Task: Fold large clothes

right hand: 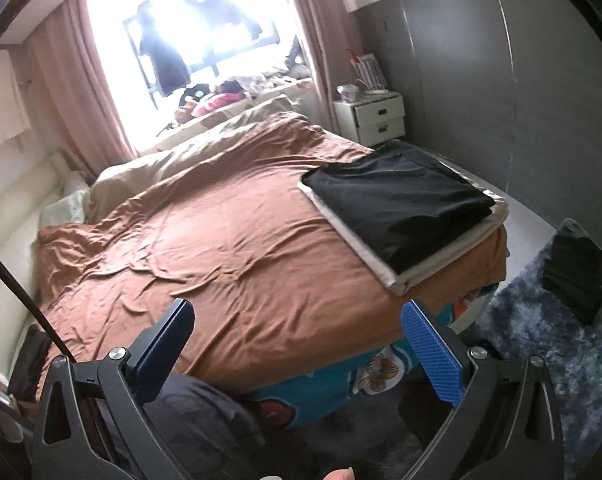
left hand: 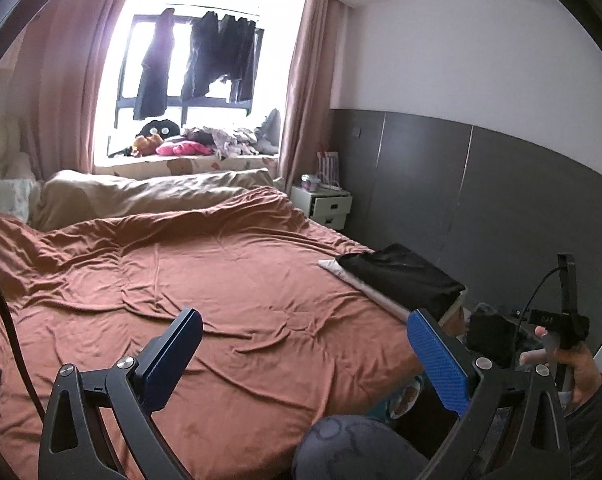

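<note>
The folded black garment (right hand: 401, 204) is lying on a folded white cloth (right hand: 385, 268), stacked at the right corner of the bed's foot end, edges roughly lined up with the white one showing along the near and left sides. Both are resting on the rust-brown bedspread (right hand: 221, 240), which is covering most of the bed and wrinkling across the middle. You're holding the right gripper (right hand: 297, 344) above the foot of the bed with its blue fingers spread wide and nothing between them. You're holding the left gripper (left hand: 305, 356) over the bedspread too, fingers wide apart and gripping nothing; the stack is sitting well ahead and to its right (left hand: 401, 276). Your right hand (left hand: 573, 364) is showing at the edge of the left view, wrapped around the other tool's handle.

A beige duvet (left hand: 149, 192) is bunching along the head end. The white nightstand (right hand: 375, 118) is standing beside the bed with both drawers closed; small items on top, too blurred to identify. A dark garment (right hand: 577, 276) is lying on the shaggy blue-grey rug (right hand: 541, 336). Soft toys and clothes are piling on the window ledge (left hand: 205, 148).
</note>
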